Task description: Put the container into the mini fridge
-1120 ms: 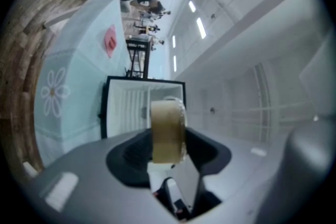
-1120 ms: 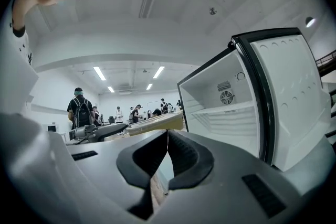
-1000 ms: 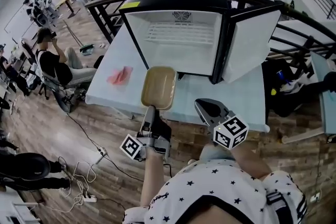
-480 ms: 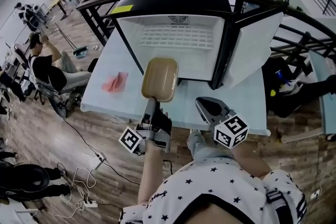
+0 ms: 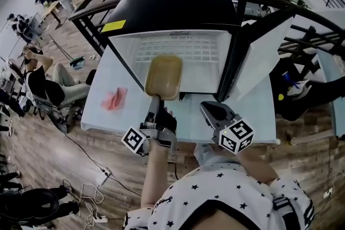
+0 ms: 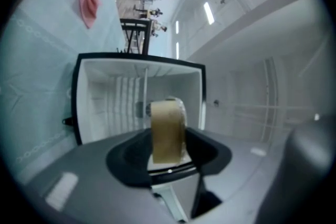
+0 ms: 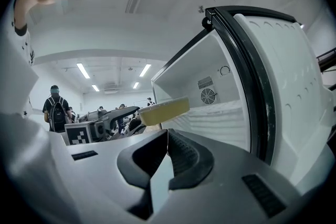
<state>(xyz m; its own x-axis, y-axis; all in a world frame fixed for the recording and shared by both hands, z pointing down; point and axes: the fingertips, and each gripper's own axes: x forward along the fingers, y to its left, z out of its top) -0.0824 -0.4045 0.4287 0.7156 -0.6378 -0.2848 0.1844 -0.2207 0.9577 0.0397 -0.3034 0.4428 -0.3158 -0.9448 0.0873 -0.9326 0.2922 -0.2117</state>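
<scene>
A tan shallow container point(image 5: 163, 77) hangs level in front of the open mini fridge point(image 5: 178, 5), its far end at the mouth of the white interior. My left gripper point(image 5: 154, 104) is shut on the container's near rim. In the left gripper view the container point(image 6: 168, 131) shows edge-on between the jaws point(image 6: 169, 159), with the fridge cavity point(image 6: 105, 97) straight behind it. My right gripper point(image 5: 209, 109) is shut and holds nothing, low at the table's front edge, to the right of the container. In the right gripper view the container point(image 7: 164, 111) floats before the fridge opening point(image 7: 220, 107).
The fridge door point(image 5: 259, 56) stands swung open to the right. A wire shelf point(image 5: 180, 51) spans the back of the interior. A pink cloth point(image 5: 114, 98) lies on the pale blue table point(image 5: 242, 110) at left. People sit at desks far left.
My left gripper has carried the container forward, from over the table to the mouth of the fridge. The right gripper has stayed where it was.
</scene>
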